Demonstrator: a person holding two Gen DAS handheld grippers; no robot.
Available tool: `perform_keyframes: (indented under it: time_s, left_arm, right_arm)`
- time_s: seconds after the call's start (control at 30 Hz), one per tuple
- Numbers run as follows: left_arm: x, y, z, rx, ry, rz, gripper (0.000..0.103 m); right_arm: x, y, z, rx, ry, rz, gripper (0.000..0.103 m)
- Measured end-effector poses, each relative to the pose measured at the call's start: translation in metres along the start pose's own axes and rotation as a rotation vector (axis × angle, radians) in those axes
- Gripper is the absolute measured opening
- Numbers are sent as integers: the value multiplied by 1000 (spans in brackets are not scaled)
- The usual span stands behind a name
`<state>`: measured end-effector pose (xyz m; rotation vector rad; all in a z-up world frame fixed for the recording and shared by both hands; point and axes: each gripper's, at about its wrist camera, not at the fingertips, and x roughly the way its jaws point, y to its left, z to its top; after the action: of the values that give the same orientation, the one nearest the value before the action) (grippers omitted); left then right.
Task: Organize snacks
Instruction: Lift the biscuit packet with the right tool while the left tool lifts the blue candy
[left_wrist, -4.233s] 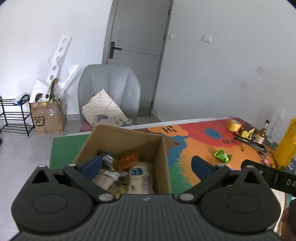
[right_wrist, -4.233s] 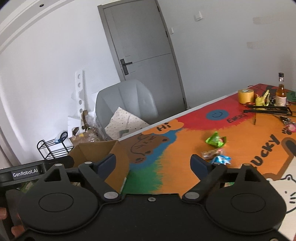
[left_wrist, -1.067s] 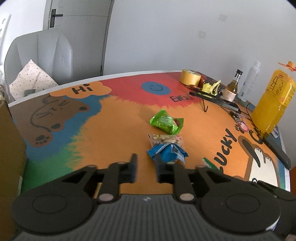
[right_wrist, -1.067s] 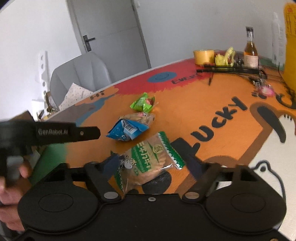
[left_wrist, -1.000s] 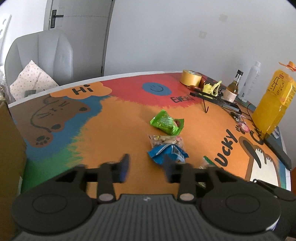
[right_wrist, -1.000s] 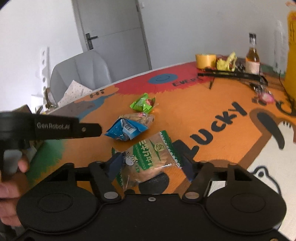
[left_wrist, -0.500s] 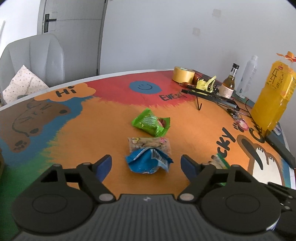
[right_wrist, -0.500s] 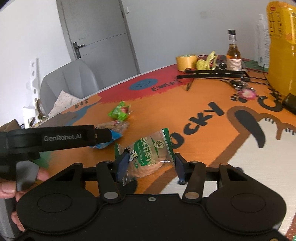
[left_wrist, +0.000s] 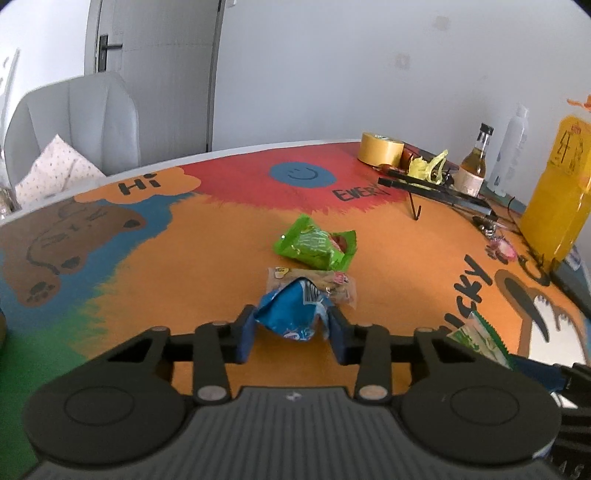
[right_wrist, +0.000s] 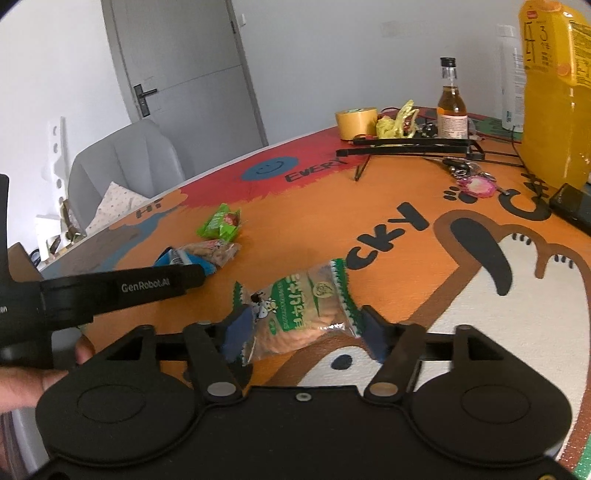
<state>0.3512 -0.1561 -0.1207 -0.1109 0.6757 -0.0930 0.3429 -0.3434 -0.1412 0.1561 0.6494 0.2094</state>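
Note:
My left gripper (left_wrist: 291, 334) is shut on a blue snack packet (left_wrist: 293, 312) low over the colourful mat. A clear packet of biscuits (left_wrist: 325, 284) lies just behind it and a green snack packet (left_wrist: 314, 247) lies further back. My right gripper (right_wrist: 301, 330) is shut on a green-and-white cracker packet (right_wrist: 299, 306), which also shows at the right in the left wrist view (left_wrist: 476, 339). In the right wrist view the left gripper's body covers part of the blue packet (right_wrist: 173, 256), with the clear packet (right_wrist: 216, 253) and green packet (right_wrist: 219, 221) beyond.
At the far right stand a yellow tape roll (left_wrist: 380, 153), a small bottle (left_wrist: 474, 166), a white bottle (left_wrist: 511, 151), a big orange juice jug (left_wrist: 561, 192) and a black folding stand (left_wrist: 436, 192). A grey chair (left_wrist: 77, 122) stands behind the table.
Both grippers left the cardboard box and came down over the mat. My left gripper opened wide, then closed on the blue packet. My right gripper closed on the cracker packet.

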Motion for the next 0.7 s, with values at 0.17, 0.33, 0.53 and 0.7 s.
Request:
perform_keyframes:
  time_s: [0.17,0.33,0.53,0.7]
  left_arm:
    - [-8,10,-1,-25,3,1,35]
    - [-19,20,0,-45,-3,16,35]
    - [-33,32,-1,-63,-10,30,35]
    - [-45,40,-2,-73,-14,34,35]
  right_arm:
    - [6,7,0,-49,6,4,86]
    - [12,13,1,-86,0,-19,87]
    - [19,16,6,-101,4,-36,96]
    - [29,24,7,-155,41,-86,103]
